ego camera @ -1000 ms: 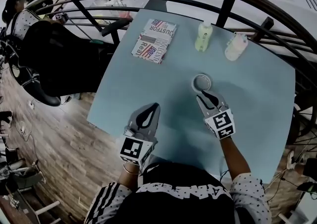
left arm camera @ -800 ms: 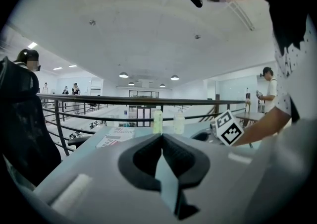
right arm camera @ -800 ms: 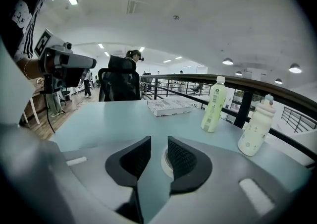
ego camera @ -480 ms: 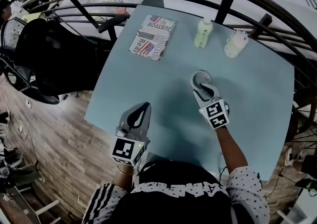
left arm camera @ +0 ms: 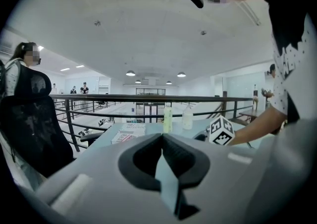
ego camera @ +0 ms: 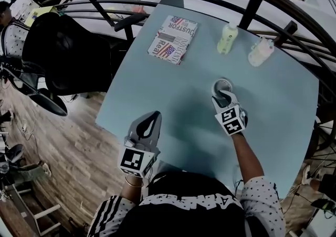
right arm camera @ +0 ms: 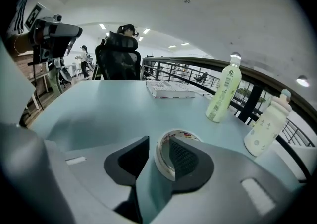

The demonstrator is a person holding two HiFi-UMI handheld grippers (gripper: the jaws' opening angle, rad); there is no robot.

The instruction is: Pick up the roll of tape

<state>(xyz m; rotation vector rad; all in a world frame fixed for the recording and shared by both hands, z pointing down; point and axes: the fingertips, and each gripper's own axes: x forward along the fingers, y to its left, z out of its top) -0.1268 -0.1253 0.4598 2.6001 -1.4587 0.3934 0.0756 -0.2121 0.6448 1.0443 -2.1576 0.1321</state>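
The roll of tape (ego camera: 223, 85) lies flat on the pale blue table (ego camera: 173, 99), a whitish ring with a dark hole. My right gripper (ego camera: 222, 94) points down at its near rim with jaws open. In the right gripper view the roll's near wall (right arm camera: 166, 161) stands between the jaws of the right gripper (right arm camera: 158, 143). One finger sits inside the hole and the other is outside with a gap. My left gripper (ego camera: 153, 115) hovers near the table's front left edge, shut and empty, its tips meeting in the left gripper view (left arm camera: 161, 136).
A book (ego camera: 172, 39) lies at the far left of the table. A green bottle (ego camera: 228, 38) and a white bottle (ego camera: 261, 51) stand beyond the tape. A black office chair (ego camera: 63, 57) is left of the table. A dark railing (ego camera: 252, 8) runs behind it.
My right gripper has moved forward and down onto the tape's near rim, with its jaws wider. The left gripper has drawn back toward the front edge.
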